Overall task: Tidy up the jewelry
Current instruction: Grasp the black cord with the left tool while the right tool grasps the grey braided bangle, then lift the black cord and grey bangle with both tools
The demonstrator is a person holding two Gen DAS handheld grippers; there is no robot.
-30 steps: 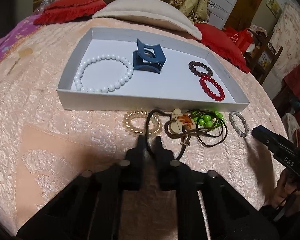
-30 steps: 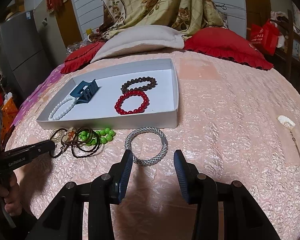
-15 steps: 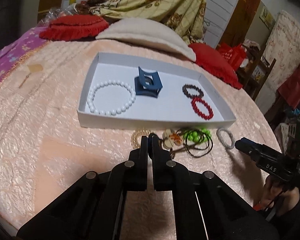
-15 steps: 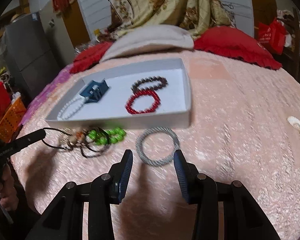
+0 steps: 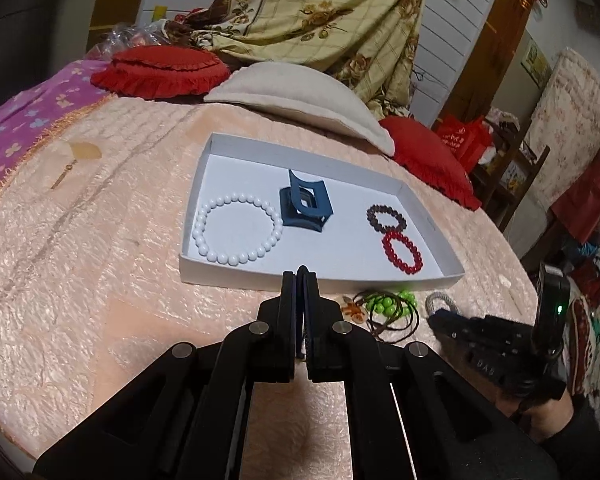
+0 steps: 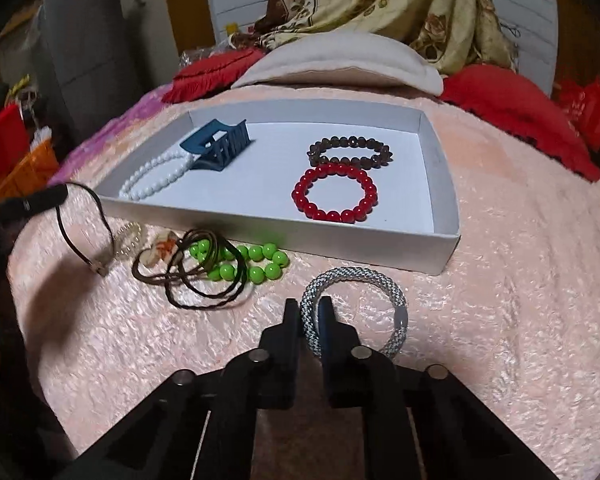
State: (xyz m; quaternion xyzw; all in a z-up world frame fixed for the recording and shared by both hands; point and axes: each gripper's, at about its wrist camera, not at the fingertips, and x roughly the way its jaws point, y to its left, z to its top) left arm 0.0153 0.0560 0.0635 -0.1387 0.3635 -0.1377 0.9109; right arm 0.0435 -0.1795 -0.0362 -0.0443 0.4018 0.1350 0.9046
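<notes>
Both grippers come first. My right gripper (image 6: pixel 310 312) has just been closing, and its jaws now pinch the near-left rim of the silver-grey woven bangle (image 6: pixel 396 312), which lies on the pink bedspread (image 6: pixel 520 280) just in front of the white tray (image 6: pixel 440 216). My left gripper (image 5: pixel 300 280) is clamped on a dark cord loop (image 6: pixel 100 216) (from the right camera I see the loop hanging from its tip, clasp end down near the bedspread).

Inside the tray, from the left camera: a white bead bracelet (image 5: pixel 238 230) at the left, a blue claw hair clip (image 5: pixel 306 208) just beside it, then a brown bead bracelet (image 5: pixel 386 218) and a red bead bracelet (image 5: pixel 402 248) near the right wall.

Outside, along the tray's front wall, lie a green bead bracelet (image 6: pixel 256 262) tangled with a brown cord (image 6: pixel 204 284), a small heart-shaped pendant (image 6: pixel 162 250) and a gold coil hair tie (image 6: pixel 128 236).
</notes>
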